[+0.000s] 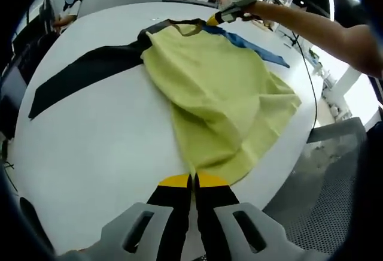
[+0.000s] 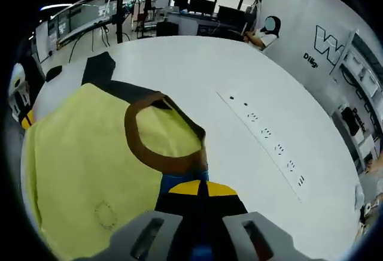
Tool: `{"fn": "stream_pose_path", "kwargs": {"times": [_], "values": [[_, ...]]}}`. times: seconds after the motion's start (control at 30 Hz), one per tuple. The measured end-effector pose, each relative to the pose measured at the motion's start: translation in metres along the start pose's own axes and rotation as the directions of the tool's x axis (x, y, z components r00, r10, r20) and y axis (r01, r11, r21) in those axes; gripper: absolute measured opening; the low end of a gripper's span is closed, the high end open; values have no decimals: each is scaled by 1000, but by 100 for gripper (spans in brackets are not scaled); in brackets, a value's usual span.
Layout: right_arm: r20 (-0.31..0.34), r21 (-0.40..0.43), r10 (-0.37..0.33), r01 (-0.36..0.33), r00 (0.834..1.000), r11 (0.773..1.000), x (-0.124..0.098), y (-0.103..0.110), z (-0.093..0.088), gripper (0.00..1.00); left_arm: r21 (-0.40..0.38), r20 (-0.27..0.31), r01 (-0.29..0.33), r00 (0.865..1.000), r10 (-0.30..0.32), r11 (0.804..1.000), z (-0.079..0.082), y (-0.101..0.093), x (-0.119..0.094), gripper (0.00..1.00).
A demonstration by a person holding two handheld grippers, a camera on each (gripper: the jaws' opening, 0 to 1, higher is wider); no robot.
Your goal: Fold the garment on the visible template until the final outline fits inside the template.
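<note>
- White round table [image 1: 102, 135] takes up most of the left gripper view; in the right gripper view its bare top [image 2: 239, 81] runs from centre out to 3 o'clock, with a row of small dark marks [image 2: 269, 135] on a faint line at about 4 o'clock.
- Yellow-green garment [image 1: 215, 87] lies spread on the table, from centre toward 4 o'clock in the left gripper view. In the right gripper view it covers the 8 o'clock side [image 2: 78, 159], brown neckline band [image 2: 143, 147] curling open near centre.
- Dark template strip [image 1: 84, 72] lies flat under the garment and sticks out toward 9 o'clock in the left gripper view; a blue strip [image 1: 257, 48] shows past the garment's far edge at about 1 o'clock.
- Left gripper [image 1: 192, 180], at 6 o'clock in its own view: yellow tips pressed together, pinching the garment's near hem. It also appears at 9 o'clock in the right gripper view [image 2: 24, 117].
- Right gripper [image 2: 200, 189], at 6 o'clock in its own view: jaws closed, clamped on the neckline edge. From the left gripper view it sits at 12 o'clock [image 1: 224, 15], at the garment's collar end, with the person's forearm [image 1: 323, 30] reaching in from 2 o'clock.
- Office desks and monitors [image 2: 203, 3] line the background at 12 o'clock.
</note>
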State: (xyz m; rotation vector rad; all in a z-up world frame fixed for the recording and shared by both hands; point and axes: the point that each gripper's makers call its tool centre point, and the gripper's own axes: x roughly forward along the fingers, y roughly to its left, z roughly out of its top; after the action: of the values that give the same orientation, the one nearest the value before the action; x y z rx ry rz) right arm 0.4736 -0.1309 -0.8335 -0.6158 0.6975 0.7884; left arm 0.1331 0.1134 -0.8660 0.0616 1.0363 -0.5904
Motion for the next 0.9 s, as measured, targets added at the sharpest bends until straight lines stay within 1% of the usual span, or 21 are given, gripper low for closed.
{"fn": "stream_pose_path", "kwargs": {"times": [0.07, 0.2, 0.33, 0.4, 0.73, 0.9], "values": [[1, 2, -1, 1, 1000, 1000, -2, -2, 1, 0, 3, -4, -2, 1000, 2, 1000, 0, 0, 0, 0], [3, -9, -25, 25, 1000, 1000, -3, -4, 3, 0, 11, -7, -1, 1000, 1, 1000, 0, 0, 0, 0], [17, 16, -95, 95, 995, 995, -6, -22, 5, 0, 18, -17, 6, 1000, -6, 1000, -1, -1, 0, 0], [23, 27, -98, 98, 995, 995, -6, -26, 5, 0, 22, -16, 4, 1000, -3, 1000, -1, -1, 0, 0], [17, 43, -161, 160, 987, 986, 0, -51, 0, 0, 37, -35, 17, 999, -15, 999, -2, -1, -2, 0], [2, 60, -190, 190, 982, 980, 6, -62, -7, 0, 39, -44, 25, 999, -23, 999, -4, -3, -4, 0]]}}
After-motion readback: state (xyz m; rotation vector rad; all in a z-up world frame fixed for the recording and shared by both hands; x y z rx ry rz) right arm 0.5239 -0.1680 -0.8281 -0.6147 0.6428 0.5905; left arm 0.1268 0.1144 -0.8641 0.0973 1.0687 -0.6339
